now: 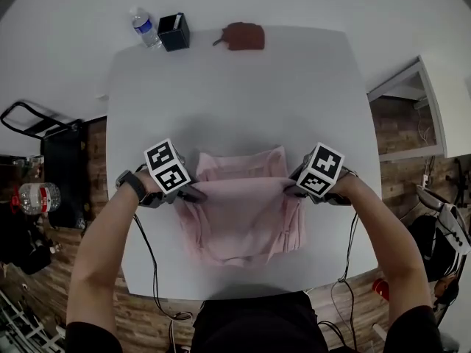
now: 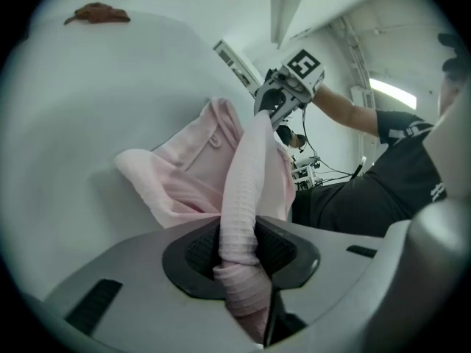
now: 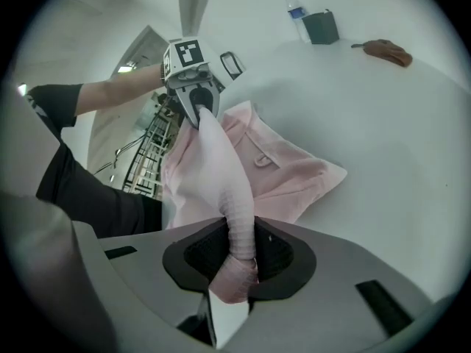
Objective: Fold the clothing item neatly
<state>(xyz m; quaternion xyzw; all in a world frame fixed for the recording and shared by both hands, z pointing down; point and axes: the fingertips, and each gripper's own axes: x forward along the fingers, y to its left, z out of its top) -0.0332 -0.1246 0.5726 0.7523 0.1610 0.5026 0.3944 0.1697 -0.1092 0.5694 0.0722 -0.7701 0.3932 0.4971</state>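
Note:
A pink garment (image 1: 243, 215) lies partly folded on the near half of the white table (image 1: 235, 94). Its upper edge is lifted and stretched taut between the two grippers. At that edge's left end my left gripper (image 1: 193, 193) is shut on the fabric, and a bunched roll of pink cloth (image 2: 239, 219) runs between its black pads. At the right end my right gripper (image 1: 291, 190) is shut on the same edge, with cloth (image 3: 237, 226) pinched between its pads. Each gripper view looks along the taut edge to the other gripper (image 2: 276, 105) (image 3: 199, 105). The garment's collar and button placket (image 3: 261, 157) face up on the table.
At the table's far edge stand a water bottle (image 1: 146, 26), a black box (image 1: 174, 31) and a brown crumpled item (image 1: 243, 35). Another bottle (image 1: 37, 195) and a black cart are off the table's left side. Cables hang below the near edge.

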